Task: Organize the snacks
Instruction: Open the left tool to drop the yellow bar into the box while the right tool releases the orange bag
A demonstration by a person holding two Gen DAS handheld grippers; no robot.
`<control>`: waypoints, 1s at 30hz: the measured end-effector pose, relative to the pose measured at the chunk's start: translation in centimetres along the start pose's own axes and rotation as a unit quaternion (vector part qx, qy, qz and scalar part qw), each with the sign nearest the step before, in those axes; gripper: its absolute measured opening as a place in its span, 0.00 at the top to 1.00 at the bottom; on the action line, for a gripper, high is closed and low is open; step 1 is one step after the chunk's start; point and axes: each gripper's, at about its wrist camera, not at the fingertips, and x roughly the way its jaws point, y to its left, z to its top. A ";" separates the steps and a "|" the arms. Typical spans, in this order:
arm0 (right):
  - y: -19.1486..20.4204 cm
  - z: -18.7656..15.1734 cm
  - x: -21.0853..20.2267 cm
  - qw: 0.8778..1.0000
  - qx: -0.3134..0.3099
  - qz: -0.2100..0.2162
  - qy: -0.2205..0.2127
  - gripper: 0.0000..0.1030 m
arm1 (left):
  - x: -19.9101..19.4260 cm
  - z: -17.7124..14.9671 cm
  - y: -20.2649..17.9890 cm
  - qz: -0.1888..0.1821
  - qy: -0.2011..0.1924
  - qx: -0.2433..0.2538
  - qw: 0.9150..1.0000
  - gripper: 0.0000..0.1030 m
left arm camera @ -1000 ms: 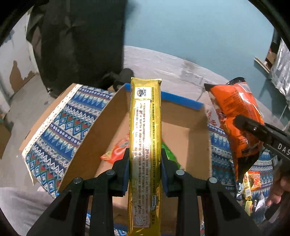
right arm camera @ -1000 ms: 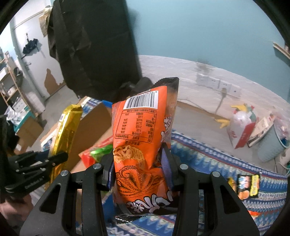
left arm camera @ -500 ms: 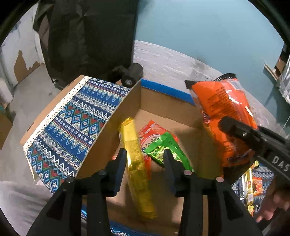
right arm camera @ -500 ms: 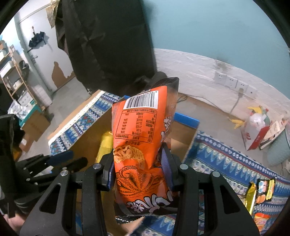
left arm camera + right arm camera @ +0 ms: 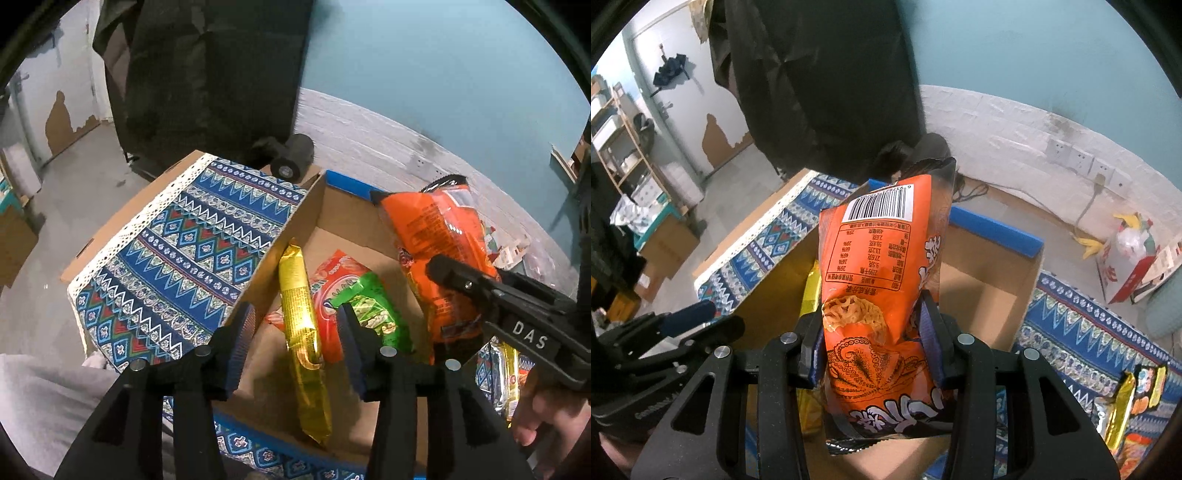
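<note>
On the far left of the left wrist view lies a patterned cloth (image 5: 184,254) in blue, red and white, draped over the left flap of a brown cardboard box (image 5: 347,221). Next to it, the left tongs (image 5: 297,345) have just been opening. They stand spread apart and pinch nothing. Below the gap between them lies a long yellow packet (image 5: 301,332) on the box floor, close to the left wall. Its long side runs from the near edge of the box toward the far wall. It is shiny gold, with small print too tiny to read. Just right of it lie a red bag (image 5: 330,291) and a green bag (image 5: 373,314), both flat in the box. The green one partly covers the red one.

Further right, the right tongs (image 5: 448,273) pinch an orange bag (image 5: 436,243) and hold it over the right side of the box. White letters "DAS" show on the black tongs. A hand (image 5: 546,421) grips them at the lower right.

From the right wrist view, the orange bag (image 5: 882,295) stands upright between the pressed pads. Its long side points up, away from the tongs. A barcode sits at its top, above a small table of numbers. Lower down is a drawing of an octopus and big white letters. More snack packets (image 5: 1126,398) lie on the cloth at the far right.
</note>
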 end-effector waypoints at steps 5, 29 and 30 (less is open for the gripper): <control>0.0 0.0 0.6 1.000 0.011 0.011 0.014 0.52 | -0.2 0.1 -0.2 -0.001 0.000 0.000 1.000 0.48; -6.0 -3.4 -7.2 0.998 0.028 -0.060 -0.010 0.30 | -0.9 -1.9 -7.9 -0.060 0.017 0.072 0.995 0.38; -6.5 -3.7 -7.5 0.997 0.032 -0.065 -0.010 0.30 | -0.9 -2.0 -8.4 -0.063 0.019 0.076 0.995 0.38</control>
